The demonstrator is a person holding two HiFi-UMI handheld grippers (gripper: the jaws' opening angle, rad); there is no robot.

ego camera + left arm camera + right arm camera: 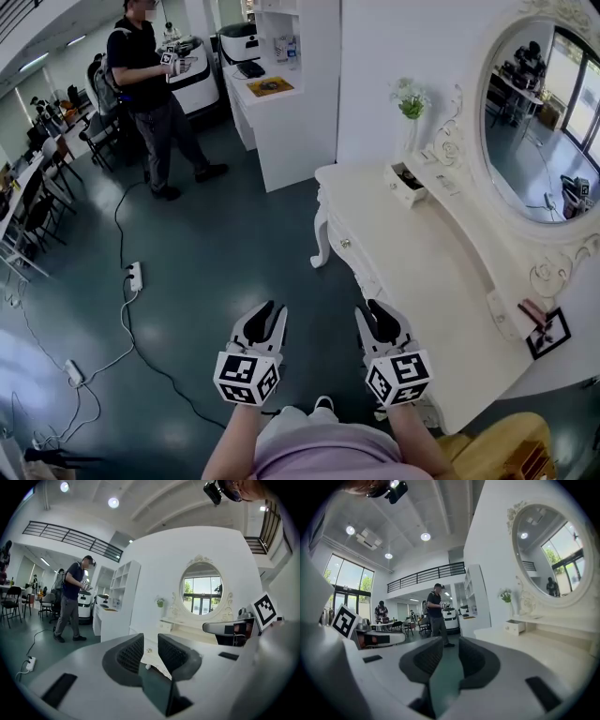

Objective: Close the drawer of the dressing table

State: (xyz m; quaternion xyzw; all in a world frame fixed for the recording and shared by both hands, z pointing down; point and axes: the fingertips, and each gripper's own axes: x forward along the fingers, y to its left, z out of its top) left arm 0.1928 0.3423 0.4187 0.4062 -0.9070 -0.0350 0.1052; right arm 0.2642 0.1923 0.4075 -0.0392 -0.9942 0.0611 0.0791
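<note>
The white dressing table stands at the right under an oval mirror. A small drawer on its top at the far end is pulled out, with dark contents showing. The same small drawer shows in the right gripper view. A front drawer with a knob sits below the top's edge. My left gripper hangs over the floor, left of the table, its jaws slightly apart and empty. My right gripper is beside the table's near front edge, also narrowly open with nothing between its jaws.
A person stands at the far left by chairs and desks. A power strip and cables lie on the floor. A white shelf unit stands behind the table. A flower vase, a framed marker and a wooden stool are nearby.
</note>
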